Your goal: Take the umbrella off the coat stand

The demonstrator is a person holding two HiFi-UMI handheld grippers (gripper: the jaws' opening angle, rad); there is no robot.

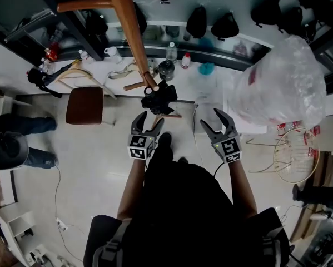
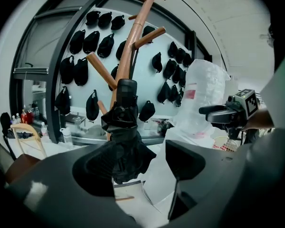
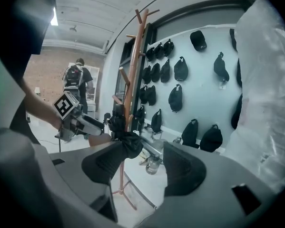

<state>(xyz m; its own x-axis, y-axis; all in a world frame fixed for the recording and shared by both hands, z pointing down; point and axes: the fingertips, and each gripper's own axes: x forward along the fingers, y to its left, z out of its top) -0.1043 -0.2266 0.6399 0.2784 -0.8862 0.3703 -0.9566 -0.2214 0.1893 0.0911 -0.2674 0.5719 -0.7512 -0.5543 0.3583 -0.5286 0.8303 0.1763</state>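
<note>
One black folded umbrella (image 1: 159,100) hangs against the trunk of the single wooden coat stand (image 1: 130,26). In the left gripper view its bunched fabric (image 2: 123,146) sits low on the pole (image 2: 125,56), under a peg. In the head view, the left tongs (image 1: 149,120) lie just at the umbrella's 6 o'clock. Their jaws stand wide apart, and the fabric shows ahead between them with neither pad pressing on it (image 2: 140,160). The right tongs (image 1: 213,120) are at about its 4 o'clock, also spread and holding nothing (image 3: 137,160); in their own view the umbrella (image 3: 119,127) is off at 10 o'clock. One chair with a brown seat (image 1: 85,104) stands at the umbrella's 9 o'clock, and one large clear plastic bag (image 1: 283,82) fills the 2 o'clock side. One wire basket (image 1: 294,154) lies on the floor below the bag. Beyond the stand, at 12 o'clock, a long surface (image 1: 222,57) carries bottles and a white mug (image 1: 112,52), and black caps (image 2: 92,103) hang on the wall above it.
</note>
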